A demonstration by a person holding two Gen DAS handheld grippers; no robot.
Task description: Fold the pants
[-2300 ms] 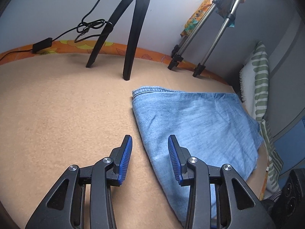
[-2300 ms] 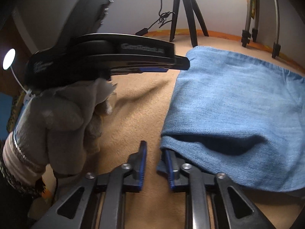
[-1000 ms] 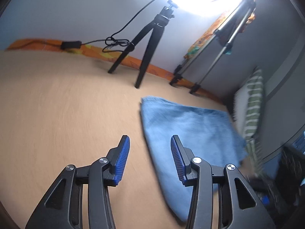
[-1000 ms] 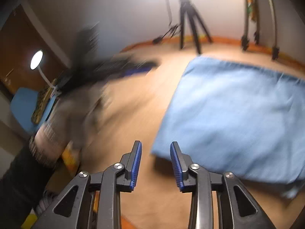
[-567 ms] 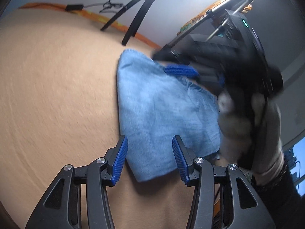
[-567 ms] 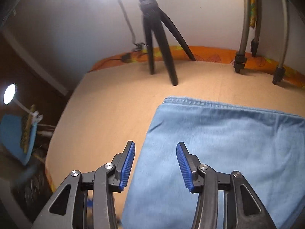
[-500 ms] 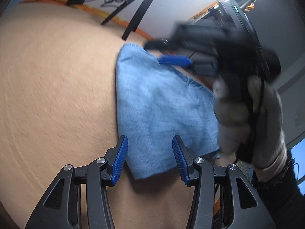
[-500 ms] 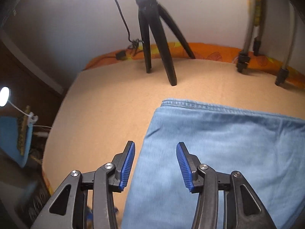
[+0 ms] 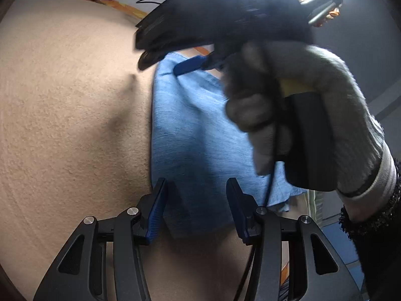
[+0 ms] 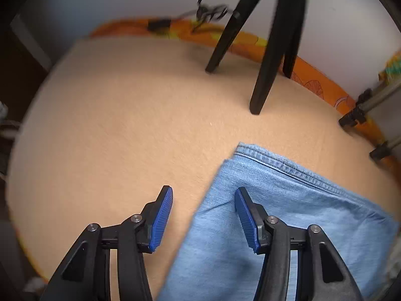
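Since a second ago, your right tool [image 10: 203,215] is arriving over the far left corner of the folded light-blue denim pants [image 10: 288,220], and its jaws have just been opening; they are now standing moderately wide, astride the left folded edge, one pad over the tan felt-covered desk [image 10: 130,130], the other over denim, not pressing. Your left tool [image 9: 195,205] is sitting at the near left corner of the same pants [image 9: 198,135], jaws at a middling gap with the corner between them, pads not yet biting.

Step in hand, as I read it: you are lining both tools up on the left edge for another fold. Next move calls for closing each tool on its corner, catching all layers, then carrying the edge across together.

Around you: the black tripod [image 10: 265,50] is standing on the desk beyond the pants, with a black cable [image 10: 208,7] trailing behind and grey stand feet [image 10: 356,115] at the right. Your gloved right hand [image 9: 308,115] is blocking much of the left wrist view. The tripod leg is the nearest obstacle for a lift.
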